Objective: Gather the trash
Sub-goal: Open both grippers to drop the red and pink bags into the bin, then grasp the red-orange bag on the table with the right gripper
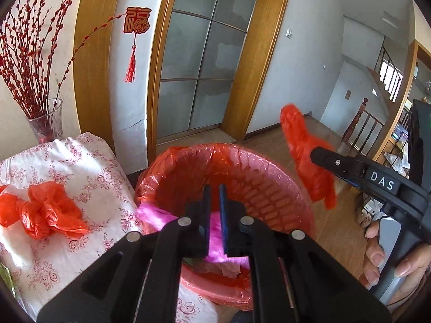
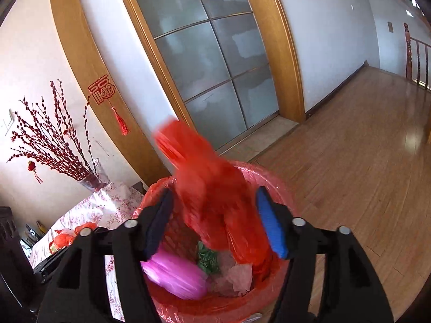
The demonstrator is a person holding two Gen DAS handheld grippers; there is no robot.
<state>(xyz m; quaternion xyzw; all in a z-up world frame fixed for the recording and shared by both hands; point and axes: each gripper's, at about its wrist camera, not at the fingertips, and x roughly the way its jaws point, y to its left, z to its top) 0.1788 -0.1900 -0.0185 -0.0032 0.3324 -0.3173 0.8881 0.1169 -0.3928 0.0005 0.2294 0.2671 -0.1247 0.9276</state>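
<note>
Red bag (image 2: 212, 196) dropping between right claw's (image 2: 215, 223) wide-open jaws, bin (image 2: 280, 188) below. Left claw (image 1: 214, 215) nearly closed, empty. Next: fetch crumpled bag (image 1: 48, 210) left, on worktop (image 1: 89, 161).

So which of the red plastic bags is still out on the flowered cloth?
The crumpled red bag lying on the flowered cloth left of the bin. The other red bag is over the bin between the right tool's open fingers.

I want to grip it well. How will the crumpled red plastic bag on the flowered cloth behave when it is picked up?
The red plastic bag is thin, crumpled film, so probably floppy and very light. It may slip from narrow pads, since the film looks glossy. It should not roll or break.
</note>
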